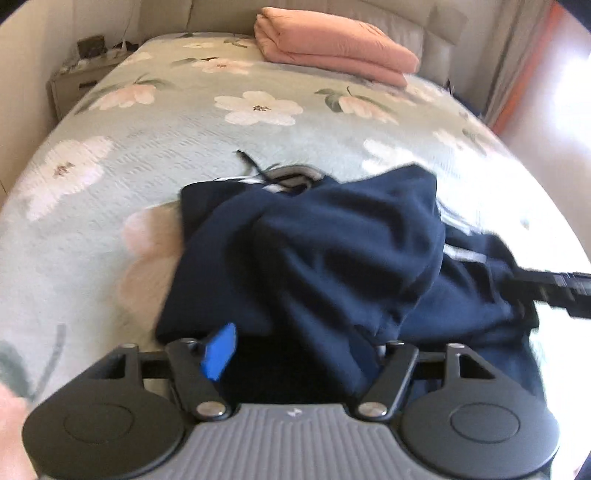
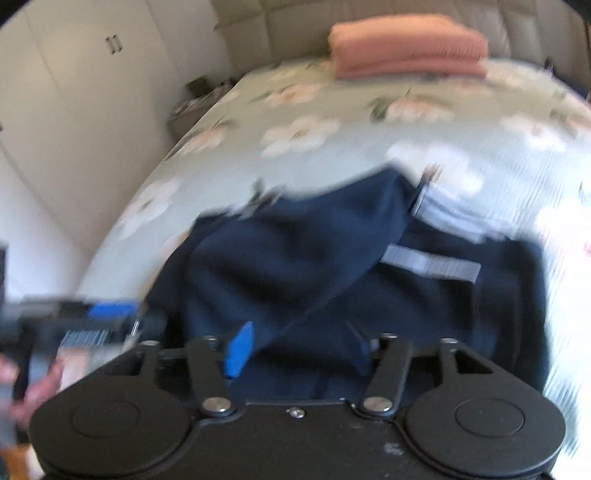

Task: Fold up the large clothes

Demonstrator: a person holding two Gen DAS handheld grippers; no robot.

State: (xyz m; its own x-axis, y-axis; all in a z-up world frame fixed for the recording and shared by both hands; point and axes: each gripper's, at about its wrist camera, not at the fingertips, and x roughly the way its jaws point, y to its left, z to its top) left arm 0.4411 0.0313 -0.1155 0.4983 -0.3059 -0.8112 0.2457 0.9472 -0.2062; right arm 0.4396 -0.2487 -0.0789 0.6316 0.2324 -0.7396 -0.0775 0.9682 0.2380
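The left gripper (image 1: 295,354) had dark blue cloth bunched between its jaws, and the right gripper (image 2: 299,350) had the same cloth between its jaws too, but I could not tell how tightly either one held it. The navy garment (image 1: 332,251) lay in a crumpled heap on the flowered bed (image 1: 166,147), near the bed's front edge. A folded pink blanket (image 1: 332,44) sat at the bed's far edge.

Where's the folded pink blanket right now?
In both wrist views the pink blanket lies at the bed's far end against the headboard, well beyond the navy garment.
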